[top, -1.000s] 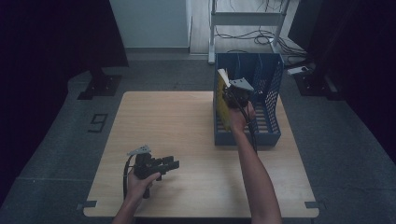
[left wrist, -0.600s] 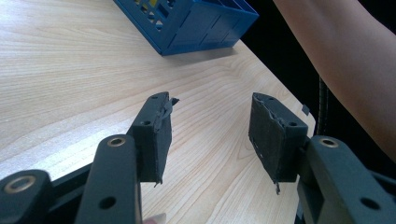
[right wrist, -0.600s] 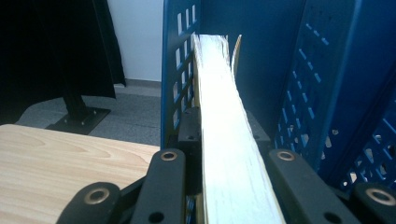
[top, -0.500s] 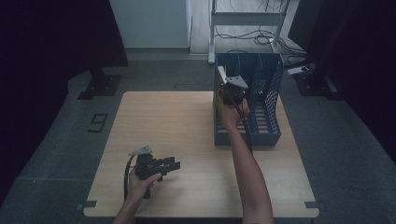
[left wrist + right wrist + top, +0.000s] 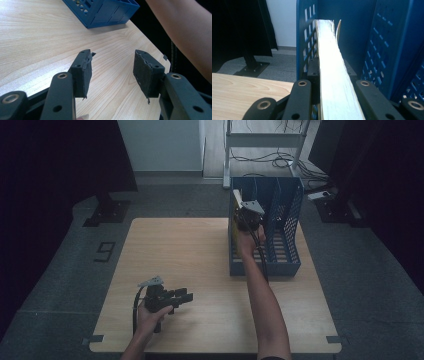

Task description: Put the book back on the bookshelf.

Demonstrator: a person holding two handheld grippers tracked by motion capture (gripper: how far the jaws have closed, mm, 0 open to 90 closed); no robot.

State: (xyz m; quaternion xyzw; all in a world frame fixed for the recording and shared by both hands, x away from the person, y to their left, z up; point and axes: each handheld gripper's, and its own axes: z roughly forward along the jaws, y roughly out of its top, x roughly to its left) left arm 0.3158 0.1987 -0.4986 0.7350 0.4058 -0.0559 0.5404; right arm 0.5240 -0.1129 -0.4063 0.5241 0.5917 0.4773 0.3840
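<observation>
Left hand (image 5: 150,312) rests low on the worktop (image 5: 180,255) near its front edge, left tongs (image 5: 112,72) level, jaws apart, nothing between them. Right arm (image 5: 262,295) stretches forward to the blue file rack (image 5: 285,227) at the worktop's far right. Right tongs (image 5: 332,85) are clamped on one book (image 5: 332,75), pale page edges up, yellow cover, standing in the rack's leftmost slot beside the perforated wall. One rack, one book, two tongs.

Matt wood-grain table (image 5: 175,250), perforated, seemingly plastic rack (image 5: 285,220)
</observation>
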